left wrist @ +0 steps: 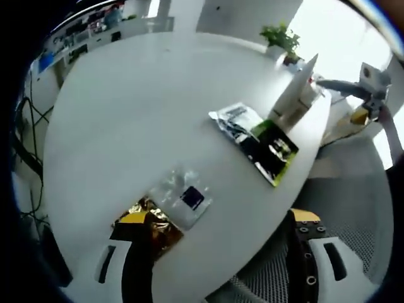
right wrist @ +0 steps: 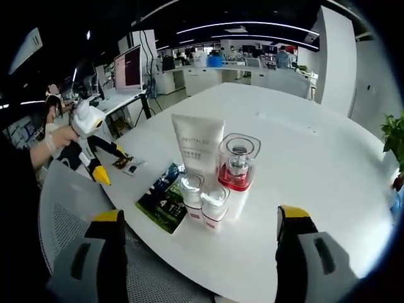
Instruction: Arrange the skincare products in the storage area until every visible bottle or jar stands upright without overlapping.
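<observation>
The white table fills the middle of the right gripper view and runs from the lower left to the upper right of the left gripper view. A grey mesh chair sits at the table edge in the lower left of the right gripper view.

In the right gripper view, the tall white tube stands upright at frame centre, its long axis vertical and its flat crimped end pointing up. Just right of it stands the clear square bottle with red base, also upright, its cap on top. In front of these, two small white pump bottles stand upright, touching each other. The green and black packet lies flat at the table edge, left of the bottles, its long axis running toward the lower right.

In the left gripper view, a silver sachet lies flat at centre right, touching the green packet. A clear sachet with a dark square lies flat at lower centre, partly over a gold foil sachet.

The right gripper hangs before the bottles, jaws wide apart and empty. The left gripper has its jaws spread, one over the gold foil, one off the table edge, gripping nothing.
</observation>
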Motion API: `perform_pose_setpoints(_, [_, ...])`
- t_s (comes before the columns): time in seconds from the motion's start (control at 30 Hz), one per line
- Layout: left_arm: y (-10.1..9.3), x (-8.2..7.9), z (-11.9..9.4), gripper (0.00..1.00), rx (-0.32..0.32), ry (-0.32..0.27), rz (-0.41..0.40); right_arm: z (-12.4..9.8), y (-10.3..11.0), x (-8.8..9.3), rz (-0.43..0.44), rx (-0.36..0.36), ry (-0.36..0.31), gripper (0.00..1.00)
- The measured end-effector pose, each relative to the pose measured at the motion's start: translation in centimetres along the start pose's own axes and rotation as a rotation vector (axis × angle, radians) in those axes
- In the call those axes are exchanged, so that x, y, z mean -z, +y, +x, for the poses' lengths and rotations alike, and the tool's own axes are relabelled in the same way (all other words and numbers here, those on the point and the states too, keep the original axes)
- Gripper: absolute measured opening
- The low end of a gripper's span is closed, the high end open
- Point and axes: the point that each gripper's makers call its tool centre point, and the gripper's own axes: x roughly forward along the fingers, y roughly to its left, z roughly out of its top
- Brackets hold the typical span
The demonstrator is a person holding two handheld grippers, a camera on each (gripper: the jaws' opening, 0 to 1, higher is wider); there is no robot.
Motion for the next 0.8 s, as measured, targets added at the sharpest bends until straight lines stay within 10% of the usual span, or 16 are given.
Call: perform_pose_setpoints(0.8, [-0.4,-1.6,2.0,0.73,0.028,0.089,0.101,0.4,-0.4,1.8,0.047,0.004,0.030,0.99])
